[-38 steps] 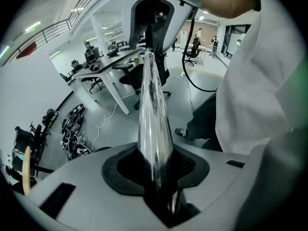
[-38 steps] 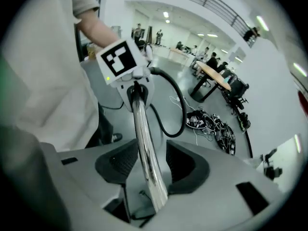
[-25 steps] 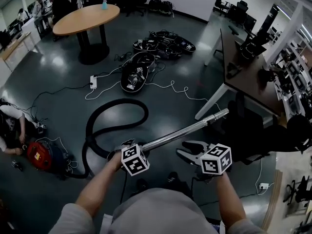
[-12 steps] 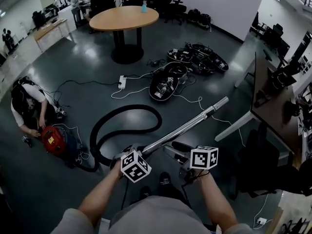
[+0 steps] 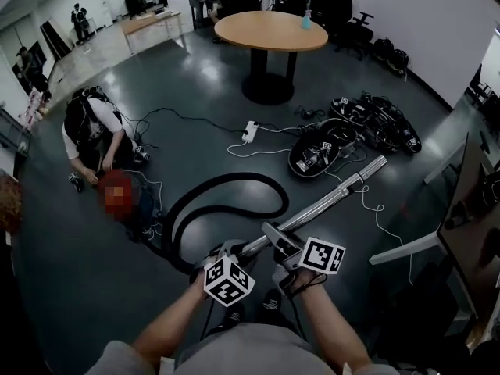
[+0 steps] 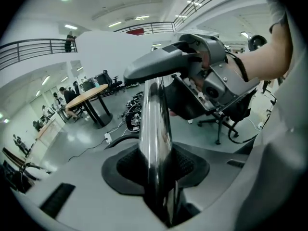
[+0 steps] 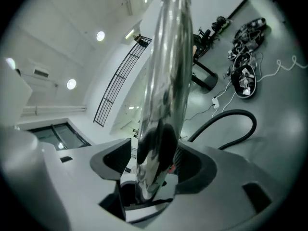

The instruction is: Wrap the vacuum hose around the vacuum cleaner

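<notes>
- The floor (image 5: 78, 287) is wide and dark, with loose white cables lying on it, so the route to the vacuum cleaner should be chosen with those snags in mind
- The hose (image 5: 234, 176) lies on the floor in one big open loop; one end runs toward the vacuum cleaner and the other up to the person's hands. No part of it is wound round the machine yet
- The vacuum cleaner (image 5: 141, 203) sits on the floor at the left, well apart from the hands, with a person (image 5: 90, 131) crouching just beside it. Judging by this, the step in hand is to bring the free end over, moving wide of that person
- The metal tube (image 5: 328, 200) slants up and away from the hands, long and stiff. It is probably best swung slowly with its far end low
- The left claw (image 6: 156, 167) is clamped partway closed on the tube's near end and alone carries it
- The right claw (image 7: 154, 172) has just been opening and its jaws stand wide, with the tube between them but not squeezed. It should close firmly again before the left lets go
</notes>
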The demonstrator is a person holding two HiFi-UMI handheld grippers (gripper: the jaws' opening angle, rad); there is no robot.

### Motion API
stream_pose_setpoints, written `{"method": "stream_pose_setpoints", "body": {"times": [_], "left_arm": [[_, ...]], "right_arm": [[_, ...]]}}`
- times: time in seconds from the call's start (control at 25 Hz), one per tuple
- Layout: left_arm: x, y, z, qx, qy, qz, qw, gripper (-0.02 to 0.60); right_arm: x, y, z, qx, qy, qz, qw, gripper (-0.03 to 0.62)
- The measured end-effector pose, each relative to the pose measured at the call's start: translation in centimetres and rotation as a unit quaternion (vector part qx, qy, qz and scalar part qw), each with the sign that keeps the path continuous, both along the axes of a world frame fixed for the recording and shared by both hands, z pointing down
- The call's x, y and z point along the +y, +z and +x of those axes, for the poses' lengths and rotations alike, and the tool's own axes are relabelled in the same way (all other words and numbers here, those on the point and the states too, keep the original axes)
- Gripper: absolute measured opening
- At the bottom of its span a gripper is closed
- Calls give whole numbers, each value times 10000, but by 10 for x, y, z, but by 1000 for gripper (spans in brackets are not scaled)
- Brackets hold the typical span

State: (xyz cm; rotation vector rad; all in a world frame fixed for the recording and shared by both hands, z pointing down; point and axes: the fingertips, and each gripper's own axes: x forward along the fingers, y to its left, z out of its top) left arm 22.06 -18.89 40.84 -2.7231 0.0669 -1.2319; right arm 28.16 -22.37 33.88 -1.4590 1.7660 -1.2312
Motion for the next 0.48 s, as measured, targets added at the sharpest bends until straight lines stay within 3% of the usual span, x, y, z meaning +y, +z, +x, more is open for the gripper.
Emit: {"method": "stream_pose_setpoints", "body": {"times": [0.08, 0.12, 0.16, 0.32, 0.48], "left_arm": [[0, 3, -3, -2, -191, 42, 9998, 145], [-2, 5, -4, -17, -304, 99, 9995, 145], [-4, 8, -5, -35, -436, 163, 9989, 146], [-12, 15, -6, -48, -929, 287, 9953, 146], [-17, 17, -8, 140, -1459, 236, 9889, 146]], "right_arm": [[-11, 6, -7, 99, -149, -105, 9998, 257], [-14, 10, -10, 208, -242, -186, 9993, 182], [-18, 13, -12, 257, -332, -236, 9988, 165], [-29, 14, -18, 307, -665, -149, 9972, 141], [-40, 4, -33, 748, -1222, 72, 9897, 129]]}}
